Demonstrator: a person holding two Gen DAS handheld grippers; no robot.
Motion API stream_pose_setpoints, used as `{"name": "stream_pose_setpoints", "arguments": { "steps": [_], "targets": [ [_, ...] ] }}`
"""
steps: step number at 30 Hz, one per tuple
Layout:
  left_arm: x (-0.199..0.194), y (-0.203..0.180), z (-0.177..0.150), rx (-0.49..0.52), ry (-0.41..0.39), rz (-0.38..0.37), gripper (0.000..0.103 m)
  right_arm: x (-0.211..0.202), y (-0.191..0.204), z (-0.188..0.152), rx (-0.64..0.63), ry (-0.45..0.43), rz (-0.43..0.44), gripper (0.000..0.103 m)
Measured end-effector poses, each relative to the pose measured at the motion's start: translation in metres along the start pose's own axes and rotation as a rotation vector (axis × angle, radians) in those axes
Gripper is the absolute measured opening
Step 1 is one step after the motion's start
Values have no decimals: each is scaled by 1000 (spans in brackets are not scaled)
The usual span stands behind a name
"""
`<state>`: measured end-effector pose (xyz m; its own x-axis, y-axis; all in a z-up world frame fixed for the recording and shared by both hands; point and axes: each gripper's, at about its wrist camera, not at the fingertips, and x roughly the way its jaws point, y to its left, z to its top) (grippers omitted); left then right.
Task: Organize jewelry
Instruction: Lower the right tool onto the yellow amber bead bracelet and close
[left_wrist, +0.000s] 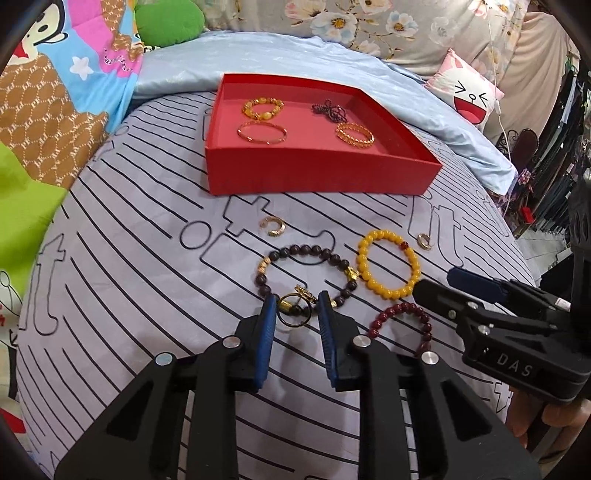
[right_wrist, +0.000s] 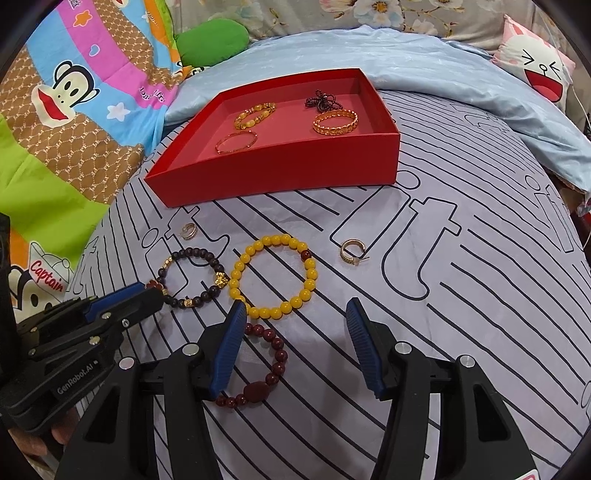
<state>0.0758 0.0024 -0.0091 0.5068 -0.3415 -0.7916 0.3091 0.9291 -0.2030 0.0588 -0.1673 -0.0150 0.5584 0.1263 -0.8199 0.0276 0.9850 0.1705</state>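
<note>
1. Between the left gripper's (left_wrist: 297, 308) parted jaws lie a gold ring (left_wrist: 294, 314) and the near beads of the dark bead bracelet (left_wrist: 306, 275); striped sheet (left_wrist: 147, 266) lies bare to their left.
2. Ahead, an ear cuff (left_wrist: 272, 225) sits before the red tray's (left_wrist: 317, 173) near wall.
3. Between the right gripper's (right_wrist: 295, 332) wide jaws, sheet lies bare on the right; the maroon bracelet (right_wrist: 264, 365) and yellow bracelet (right_wrist: 273, 277) crowd its left finger.

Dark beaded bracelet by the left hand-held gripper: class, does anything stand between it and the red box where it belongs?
Nothing visible blocks it. Between the dark beaded bracelet and the red box lies only striped bedding, with a small gold earring off to the left of the straight path. The left hand-held gripper already straddles the bracelet's near edge.
</note>
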Motion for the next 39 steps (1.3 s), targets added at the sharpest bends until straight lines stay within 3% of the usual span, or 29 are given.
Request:
{"name": "stream_pose_setpoints", "arguments": {
  "steps": [12,21,33,39],
  "targets": [
    [-1,17,3,-32,-4,36,23,-4,-21,-14,34,8,-28,48],
    [0,16,4,-38,-3,32,23,1,-37,5,64,-16,-50,45],
    [2,25,6,-61,2,43,23,15,-7,13,6,2,2,42],
    [5,25,6,-63,6,37,23,24,2,18,-21,7,3,32]
  ]
}}
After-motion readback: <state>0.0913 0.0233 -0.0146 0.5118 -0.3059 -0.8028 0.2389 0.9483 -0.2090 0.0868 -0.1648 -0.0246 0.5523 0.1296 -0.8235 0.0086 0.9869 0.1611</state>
